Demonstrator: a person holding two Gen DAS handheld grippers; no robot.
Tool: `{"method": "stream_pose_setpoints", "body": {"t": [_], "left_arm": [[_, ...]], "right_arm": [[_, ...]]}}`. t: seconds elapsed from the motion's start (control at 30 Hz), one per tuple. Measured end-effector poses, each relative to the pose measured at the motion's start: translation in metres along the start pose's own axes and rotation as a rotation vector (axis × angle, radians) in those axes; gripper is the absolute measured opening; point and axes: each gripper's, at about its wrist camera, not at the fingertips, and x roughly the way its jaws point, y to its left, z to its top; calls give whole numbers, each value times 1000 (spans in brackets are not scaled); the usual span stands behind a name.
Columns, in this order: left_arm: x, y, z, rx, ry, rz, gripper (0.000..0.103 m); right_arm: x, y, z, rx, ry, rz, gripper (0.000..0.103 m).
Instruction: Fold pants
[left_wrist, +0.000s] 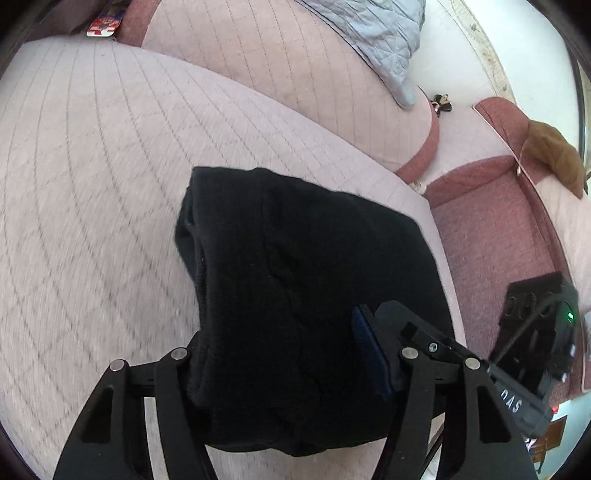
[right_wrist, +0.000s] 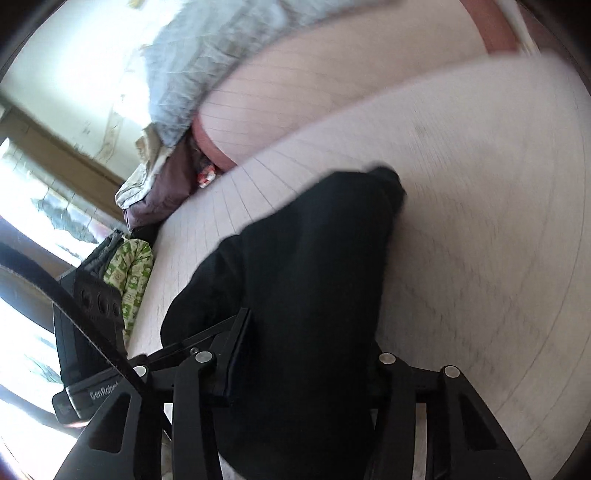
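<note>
1. Pants (left_wrist: 295, 295): black, already folded into a compact thick bundle, lying on the pale quilted cushion (left_wrist: 110, 184) straight ahead of both my pairs of fingers; the elastic waistband edge shows toward my left side.
2. Left gripper (left_wrist: 291, 354): spread wide, straddling the near end of the bundle; I cannot tell whether it pinches any cloth.
3. Right gripper (right_wrist: 306, 347): likewise wide apart around the near edge; grip uncertain, the view is blurred.
4. Progress, as I judge it: main folds done; what is left is at most a final tidy or letting go.
5. Beyond my fingers: grey quilt (left_wrist: 376, 40), brown cloth (left_wrist: 554, 155) far right, a heap of clothes (right_wrist: 136, 192) to the left.
</note>
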Motion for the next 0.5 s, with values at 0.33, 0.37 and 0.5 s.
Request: {"method": "stream_pose_setpoints", "body": {"t": [0.33, 0.37, 0.5], "left_arm": [[-18, 21, 11, -94, -39, 7, 65], [-25, 19, 10, -100, -74, 5, 65], [-50, 4, 14, -57, -186, -38, 67]], "right_arm": [[-14, -10, 9, -22, -98, -313, 78], [-23, -7, 9, -27, -140, -319, 78], [-40, 2, 7, -29, -201, -265, 78]]}}
